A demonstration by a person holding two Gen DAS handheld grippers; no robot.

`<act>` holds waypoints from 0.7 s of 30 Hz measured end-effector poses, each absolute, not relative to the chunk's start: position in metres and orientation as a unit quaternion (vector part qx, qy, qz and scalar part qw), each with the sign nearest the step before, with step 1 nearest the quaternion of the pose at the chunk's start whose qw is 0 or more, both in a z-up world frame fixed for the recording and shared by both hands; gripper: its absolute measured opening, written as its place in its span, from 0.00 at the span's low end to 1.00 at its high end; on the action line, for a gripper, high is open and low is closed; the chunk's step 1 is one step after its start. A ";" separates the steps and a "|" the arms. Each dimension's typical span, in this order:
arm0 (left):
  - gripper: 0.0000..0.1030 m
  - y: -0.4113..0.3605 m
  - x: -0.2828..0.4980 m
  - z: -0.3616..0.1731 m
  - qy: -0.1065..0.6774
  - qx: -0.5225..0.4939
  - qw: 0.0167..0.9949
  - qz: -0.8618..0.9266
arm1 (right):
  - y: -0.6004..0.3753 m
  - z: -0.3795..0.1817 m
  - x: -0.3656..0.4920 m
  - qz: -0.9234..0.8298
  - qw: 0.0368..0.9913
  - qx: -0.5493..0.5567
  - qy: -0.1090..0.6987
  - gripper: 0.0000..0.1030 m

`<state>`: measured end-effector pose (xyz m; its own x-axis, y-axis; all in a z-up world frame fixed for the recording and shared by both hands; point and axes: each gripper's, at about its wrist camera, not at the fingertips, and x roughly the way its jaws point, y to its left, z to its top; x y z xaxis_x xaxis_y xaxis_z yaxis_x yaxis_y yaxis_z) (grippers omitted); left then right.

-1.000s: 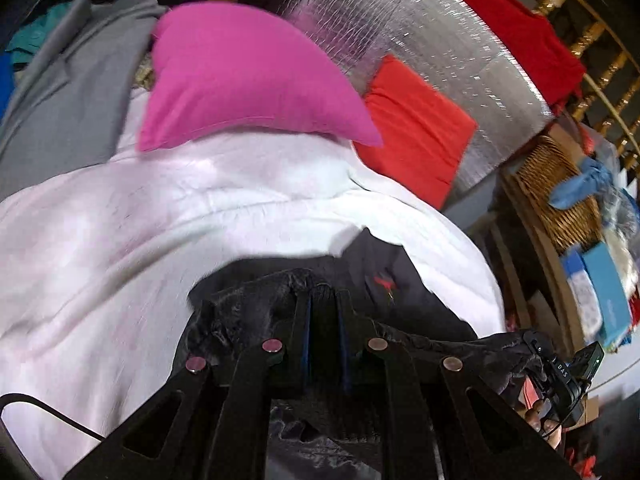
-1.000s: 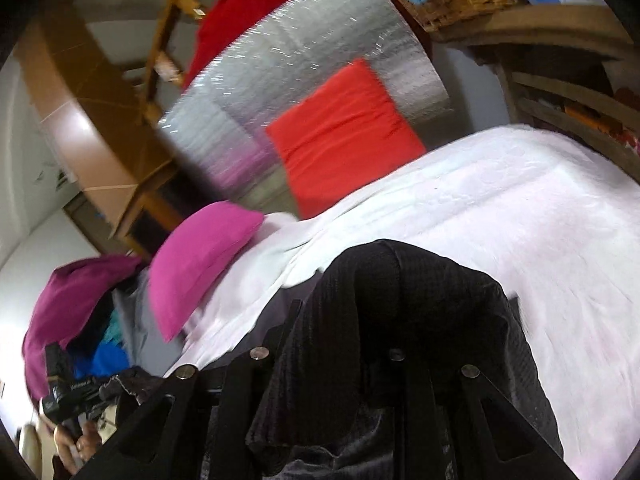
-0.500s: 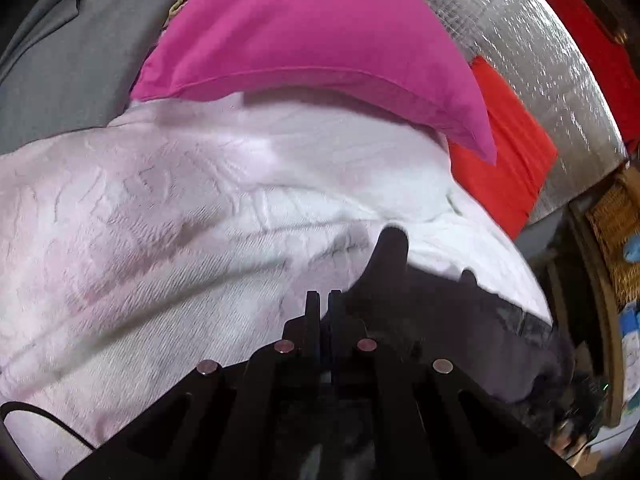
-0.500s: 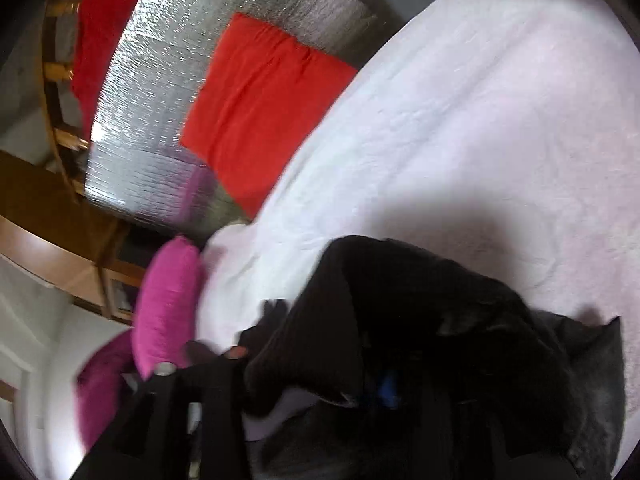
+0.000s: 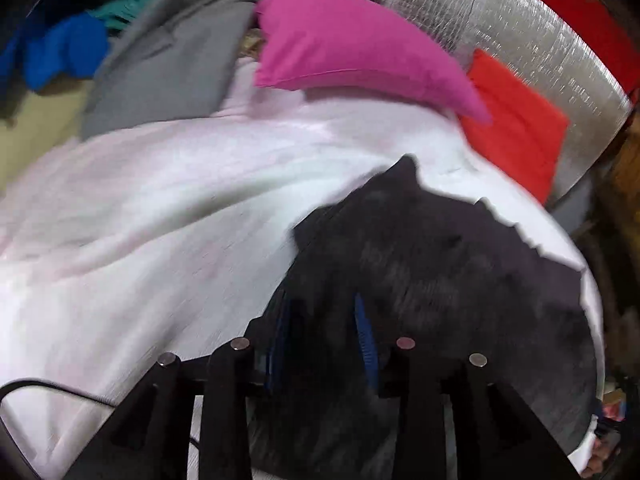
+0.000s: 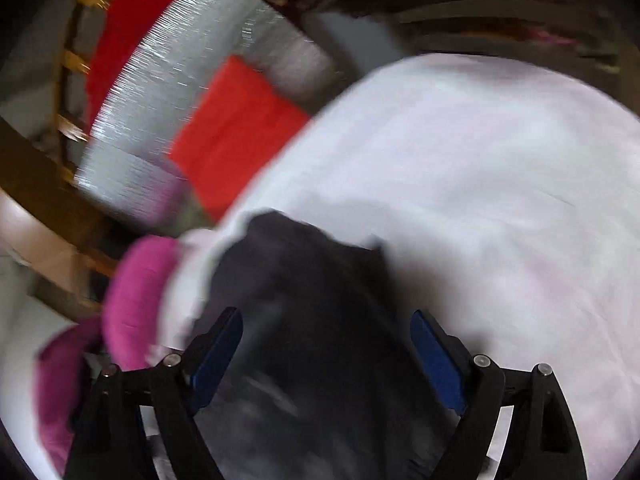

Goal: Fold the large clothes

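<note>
Left gripper [image 5: 324, 320]: we are holding its jaws parted over the dark cloth.
Right gripper [image 6: 326, 344]: we are spreading its jaws wide, gripping nothing.
Black garment [image 5: 440, 272]: lying on the white bedspread [image 5: 160, 208], at 4 o'clock from the pink pillow [image 5: 352, 56].

One black garment [image 5: 432, 280], one white bedspread [image 5: 160, 208], one pink pillow [image 5: 352, 52], one red cushion [image 5: 516, 128], one silver foil panel [image 5: 520, 28], two grippers.

Open white bedspread [image 5: 160, 208] left of the black garment [image 5: 440, 264]; pink pillow [image 5: 352, 60] and red cushion [image 5: 516, 128] behind.
</note>
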<state>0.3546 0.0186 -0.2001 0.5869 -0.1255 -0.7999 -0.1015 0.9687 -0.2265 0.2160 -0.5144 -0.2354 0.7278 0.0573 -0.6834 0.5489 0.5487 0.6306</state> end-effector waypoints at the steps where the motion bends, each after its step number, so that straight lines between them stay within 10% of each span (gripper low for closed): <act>1: 0.43 0.022 0.341 -0.201 0.446 -0.136 0.885 -0.002 | -0.509 -0.239 0.213 -0.156 0.812 0.446 0.343 0.85; 11: 0.49 0.027 0.358 -0.225 0.475 -0.098 0.874 0.020 | -0.461 -0.218 0.237 -0.213 0.862 0.276 0.369 0.29; 18: 0.51 0.015 0.365 -0.228 0.469 -0.038 0.882 0.023 | -0.466 -0.234 0.245 -0.219 0.828 0.333 0.393 0.34; 21: 0.50 0.025 0.352 -0.213 0.463 -0.062 0.884 0.021 | -0.468 -0.212 0.233 -0.207 0.834 0.359 0.365 0.65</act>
